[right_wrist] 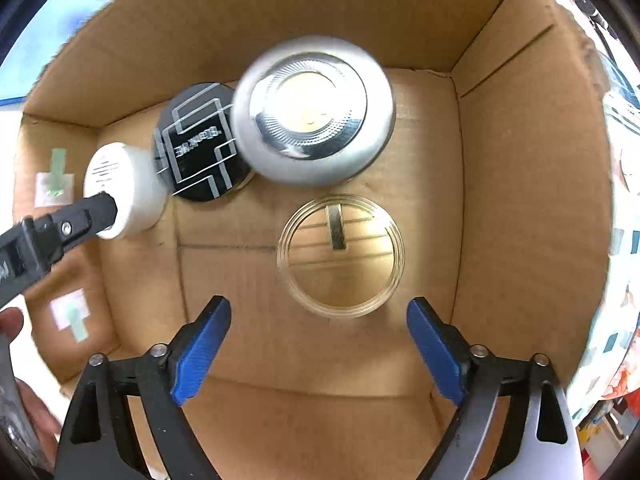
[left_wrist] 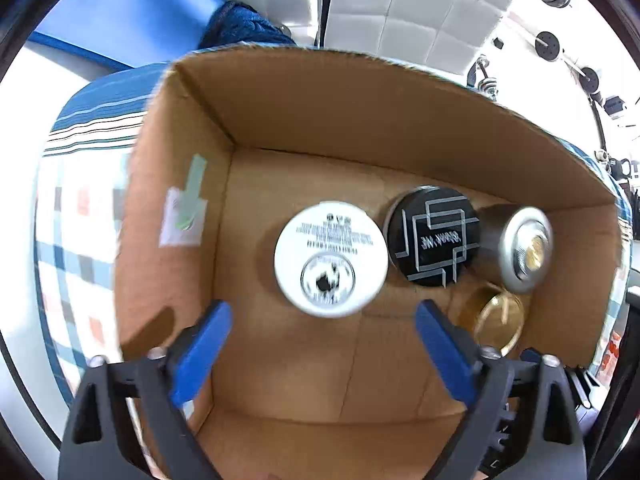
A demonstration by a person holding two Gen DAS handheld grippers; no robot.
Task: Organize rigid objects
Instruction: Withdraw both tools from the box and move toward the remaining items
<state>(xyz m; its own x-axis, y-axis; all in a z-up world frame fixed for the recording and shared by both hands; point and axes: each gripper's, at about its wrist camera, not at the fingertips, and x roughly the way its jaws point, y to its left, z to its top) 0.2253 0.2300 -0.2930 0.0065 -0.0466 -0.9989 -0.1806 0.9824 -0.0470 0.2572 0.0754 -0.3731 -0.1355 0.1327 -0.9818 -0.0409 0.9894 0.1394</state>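
Observation:
An open cardboard box (left_wrist: 304,120) (right_wrist: 532,184) holds several round containers. A white jar (left_wrist: 331,258) (right_wrist: 128,188), a black tin with silver line art (left_wrist: 434,236) (right_wrist: 200,144) and a silver tin with a shiny lid (left_wrist: 524,248) (right_wrist: 314,114) stand in a row. A clear glass jar (left_wrist: 498,316) (right_wrist: 340,254) stands in front of the silver tin. My left gripper (left_wrist: 324,338) is open and empty just above the white jar; one of its fingers (right_wrist: 86,214) shows in the right wrist view. My right gripper (right_wrist: 320,338) is open and empty above the glass jar.
The box stands on a checked and striped cloth (left_wrist: 80,216). A blue bag (left_wrist: 240,24) and a white padded wall (left_wrist: 400,8) lie behind it. Paper labels (right_wrist: 54,186) are stuck on the box's left wall.

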